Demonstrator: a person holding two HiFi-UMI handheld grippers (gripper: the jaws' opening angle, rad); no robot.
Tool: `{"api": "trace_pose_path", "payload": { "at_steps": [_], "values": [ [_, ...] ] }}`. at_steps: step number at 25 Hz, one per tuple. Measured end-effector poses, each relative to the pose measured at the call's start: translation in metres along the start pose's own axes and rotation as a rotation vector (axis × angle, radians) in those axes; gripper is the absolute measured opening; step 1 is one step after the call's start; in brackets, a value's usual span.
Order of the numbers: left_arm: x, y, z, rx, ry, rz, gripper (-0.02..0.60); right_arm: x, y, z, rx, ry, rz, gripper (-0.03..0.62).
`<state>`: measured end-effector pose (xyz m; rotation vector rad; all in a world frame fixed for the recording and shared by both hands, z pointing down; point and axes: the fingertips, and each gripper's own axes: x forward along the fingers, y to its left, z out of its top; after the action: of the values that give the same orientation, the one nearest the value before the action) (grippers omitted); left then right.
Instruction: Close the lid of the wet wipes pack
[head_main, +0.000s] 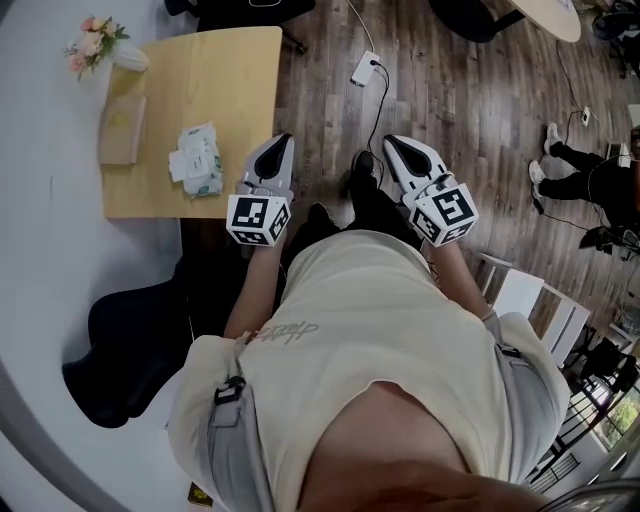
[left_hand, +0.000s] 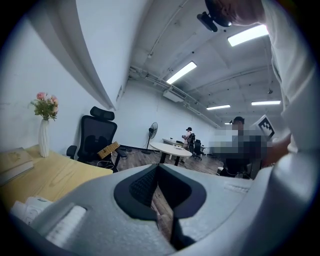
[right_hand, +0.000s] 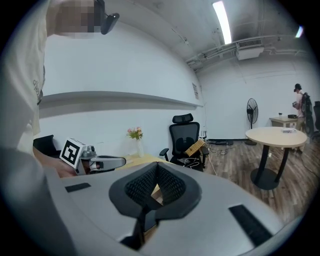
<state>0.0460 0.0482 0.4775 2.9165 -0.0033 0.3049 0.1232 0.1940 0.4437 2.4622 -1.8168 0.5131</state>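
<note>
Under the marker cubes in the head view, both hands were mostly hidden, only forearms showing. The lid of the wet wipes pack (head_main: 197, 160) was too small to read, so open or closed couldn't be told. The left gripper view caught only a white corner of something on the table, cut off by the gripper body.

Both grippers were held level in front of the torso, pointing forward over the wood floor (head_main: 450, 90). The left gripper (head_main: 283, 140) was just beside the near corner of the table (head_main: 240, 70), and the right gripper (head_main: 392, 142) was further out over the floor. Left jaws were together at the tips, nothing between them. Right jaws were the same, empty.

The pack lay flat on the table, white with green print and a rumpled top, apart from both grippers. It sat between the left gripper and a tan box (head_main: 122, 128), with a flower vase (head_main: 100, 45) at the far corner.
</note>
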Motion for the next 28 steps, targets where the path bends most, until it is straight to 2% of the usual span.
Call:
{"api": "trace_pose_path", "payload": {
  "at_steps": [4, 12, 18, 23, 28],
  "values": [
    [0.031, 0.004, 0.013, 0.035, 0.011, 0.018, 0.017, 0.022, -0.028, 0.005, 0.022, -0.024, 0.044, 0.002],
    [0.094, 0.014, 0.063, 0.096, 0.018, 0.138, 0.015, 0.069, -0.108, 0.035, 0.005, -0.052, 0.172, 0.002],
    [0.120, 0.028, 0.090, 0.079, -0.015, 0.289, 0.017, 0.111, -0.153, 0.052, -0.029, -0.036, 0.295, 0.002],
    [0.112, 0.040, 0.085, 0.019, 0.005, 0.431, 0.017, 0.149, -0.149, 0.054, -0.080, 0.007, 0.447, 0.002],
    [0.083, 0.061, 0.066, -0.030, 0.035, 0.543, 0.015, 0.188, -0.108, 0.047, -0.112, 0.035, 0.589, 0.002]
  ]
}}
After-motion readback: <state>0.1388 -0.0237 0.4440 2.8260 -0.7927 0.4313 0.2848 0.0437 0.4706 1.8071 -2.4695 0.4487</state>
